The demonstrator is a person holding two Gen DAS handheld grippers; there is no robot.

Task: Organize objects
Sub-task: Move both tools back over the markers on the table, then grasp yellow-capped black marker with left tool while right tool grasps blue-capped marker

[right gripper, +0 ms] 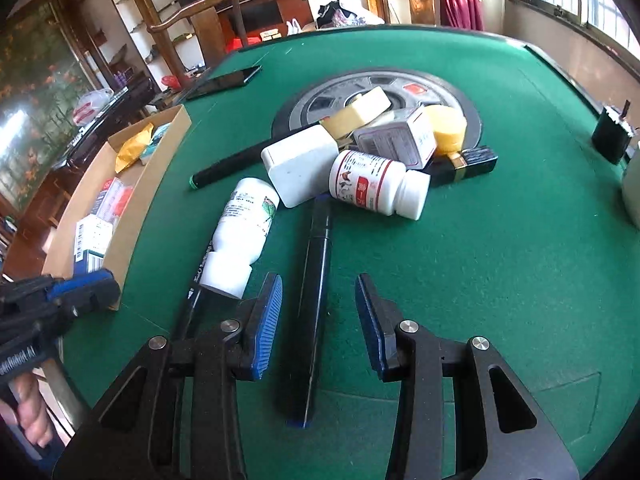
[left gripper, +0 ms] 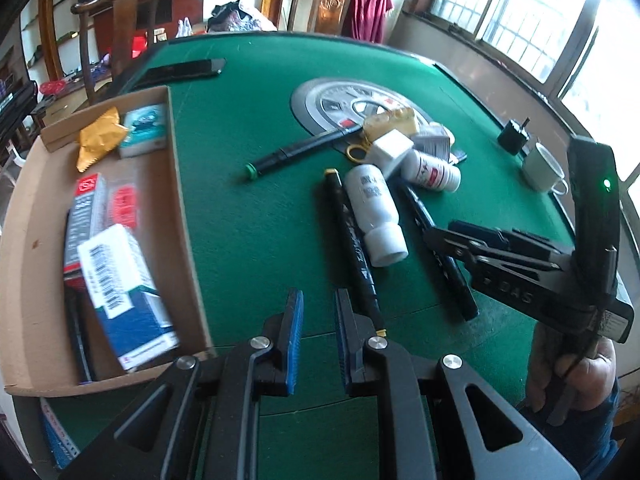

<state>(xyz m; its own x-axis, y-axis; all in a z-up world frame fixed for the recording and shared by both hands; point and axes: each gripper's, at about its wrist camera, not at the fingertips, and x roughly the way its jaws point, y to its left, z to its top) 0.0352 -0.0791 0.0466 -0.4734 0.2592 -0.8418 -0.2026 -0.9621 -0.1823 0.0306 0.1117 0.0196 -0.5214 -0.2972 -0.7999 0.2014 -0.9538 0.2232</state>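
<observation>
Left tongs stand nearly pressed together and empty, just right of the cardboard box that holds packets and cartons at the left edge of the green counter. Right tongs are spread, astride a black marker without pinching it. Right of the box lies a heap of bottles, small boxes and pens.

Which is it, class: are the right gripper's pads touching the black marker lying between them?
Apart: the right wrist view shows green felt between the black marker and each pad of the right gripper.
</observation>
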